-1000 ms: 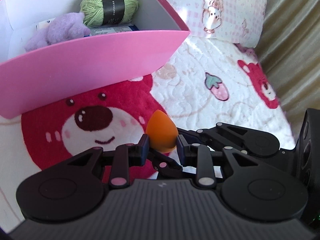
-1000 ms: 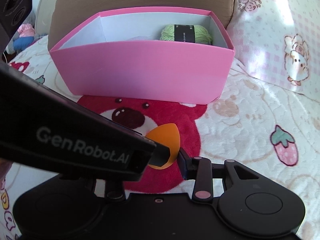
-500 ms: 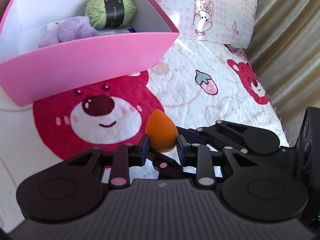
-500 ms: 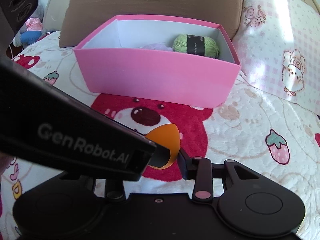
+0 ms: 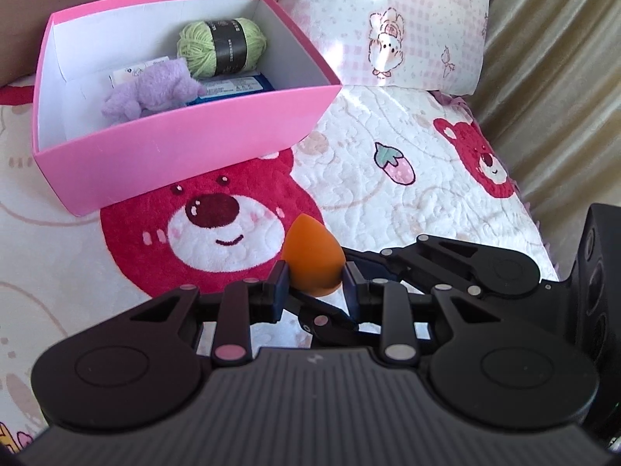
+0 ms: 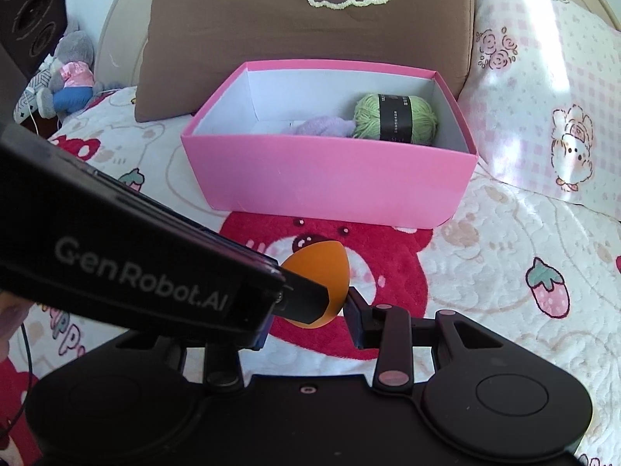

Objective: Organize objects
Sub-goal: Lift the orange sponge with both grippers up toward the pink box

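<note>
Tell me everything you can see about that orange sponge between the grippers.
The orange sponge is a smooth, matte, egg-shaped makeup blender that looks like soft foam. Its pointed end tilts up and away from the cameras, toward the pink box. It is lifted above the bear-print blanket, pinched by the left gripper, with the right gripper closed on it too.

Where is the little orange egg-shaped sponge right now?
The orange sponge is pinched between both grippers, above the red bear face on the blanket, in front of the pink box.
</note>
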Action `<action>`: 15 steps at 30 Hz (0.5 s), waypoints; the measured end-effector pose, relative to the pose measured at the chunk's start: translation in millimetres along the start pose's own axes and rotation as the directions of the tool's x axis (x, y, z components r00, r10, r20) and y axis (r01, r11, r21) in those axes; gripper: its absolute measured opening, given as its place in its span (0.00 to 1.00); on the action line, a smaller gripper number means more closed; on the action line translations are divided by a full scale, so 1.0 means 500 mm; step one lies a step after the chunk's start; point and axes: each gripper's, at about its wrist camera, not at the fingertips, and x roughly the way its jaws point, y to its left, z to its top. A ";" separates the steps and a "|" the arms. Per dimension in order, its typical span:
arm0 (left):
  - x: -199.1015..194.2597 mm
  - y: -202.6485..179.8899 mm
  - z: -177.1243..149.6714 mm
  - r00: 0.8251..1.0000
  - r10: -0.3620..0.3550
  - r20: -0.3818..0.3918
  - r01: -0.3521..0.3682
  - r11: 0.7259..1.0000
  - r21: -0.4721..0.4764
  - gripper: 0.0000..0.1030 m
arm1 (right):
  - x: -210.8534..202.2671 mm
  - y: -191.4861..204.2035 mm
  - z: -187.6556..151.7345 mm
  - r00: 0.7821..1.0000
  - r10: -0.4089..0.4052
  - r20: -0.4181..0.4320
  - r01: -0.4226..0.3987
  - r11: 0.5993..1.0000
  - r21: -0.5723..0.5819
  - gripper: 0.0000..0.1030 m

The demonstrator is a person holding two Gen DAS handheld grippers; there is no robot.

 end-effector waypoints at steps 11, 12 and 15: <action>-0.024 -0.020 0.034 1.000 0.005 0.018 -0.005 1.000 0.022 0.28 | 0.025 -0.017 0.066 1.000 -0.009 0.011 0.009 1.000 -0.015 0.42; -0.029 -0.022 0.043 1.000 0.010 0.024 -0.011 1.000 0.028 0.28 | 0.026 -0.019 0.077 1.000 -0.010 0.018 0.010 1.000 -0.026 0.42; -0.053 -0.029 0.068 0.999 0.013 0.043 -0.015 0.999 0.044 0.28 | 0.006 -0.025 0.100 0.999 0.002 0.043 -0.001 1.000 -0.014 0.42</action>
